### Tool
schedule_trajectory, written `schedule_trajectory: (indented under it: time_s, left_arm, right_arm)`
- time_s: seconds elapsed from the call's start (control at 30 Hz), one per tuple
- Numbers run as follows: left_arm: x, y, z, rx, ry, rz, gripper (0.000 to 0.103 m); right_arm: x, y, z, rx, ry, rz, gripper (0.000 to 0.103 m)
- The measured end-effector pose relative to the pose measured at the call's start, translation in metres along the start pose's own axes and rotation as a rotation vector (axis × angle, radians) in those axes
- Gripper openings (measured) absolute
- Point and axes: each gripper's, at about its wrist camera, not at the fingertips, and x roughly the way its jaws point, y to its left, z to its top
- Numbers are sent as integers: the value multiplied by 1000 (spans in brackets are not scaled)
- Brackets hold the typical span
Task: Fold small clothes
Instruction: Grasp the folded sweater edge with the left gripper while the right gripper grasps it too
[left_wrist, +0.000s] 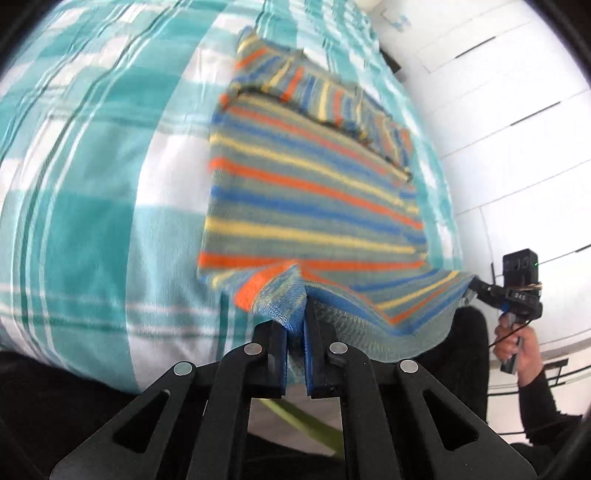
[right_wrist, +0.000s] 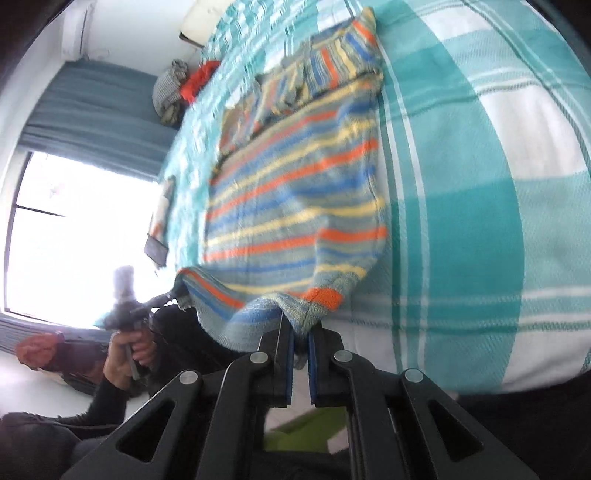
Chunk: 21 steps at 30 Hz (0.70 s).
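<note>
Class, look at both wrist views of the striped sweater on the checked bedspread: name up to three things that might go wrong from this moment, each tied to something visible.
1. Each claw, left and right, pinches only a thin bit of the striped sweater's hem, so the knit may slip out when lifted.
2. The hem sags between the claws, so the fold may land crooked.
3. The sleeves folded across the top could shift if the body is dragged over the checked bedspread.
</note>
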Motion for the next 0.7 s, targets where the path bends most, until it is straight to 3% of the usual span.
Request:
schedule_trajectory:
  time_s: [0.1, 0.2, 0.37, 0.57, 0.67, 0.7]
  left_arm:
    - [-1, -9, 57, 19, -81, -8, 5]
    - [7, 2, 127, 10, -146, -14, 5]
    - [44, 33, 220, -56, -178, 13, 5]
    - [93, 57, 279, -121, -147, 65, 6]
    - [98, 71, 304, -182, -198, 54, 11]
    - [95, 74, 310, -203, -214, 48, 17]
  right_arm:
    - [-12, 2, 44, 15, -98, 59, 6]
    - [-13, 7, 101, -8, -186, 53, 6]
    - [10, -16, 207, 85, -272, 64, 6]
    - [57, -55, 288, 201, -273, 51, 7]
    - [66, -81, 305, 307, -320, 102, 16]
    - [63, -90, 306, 350, -360, 131, 21]
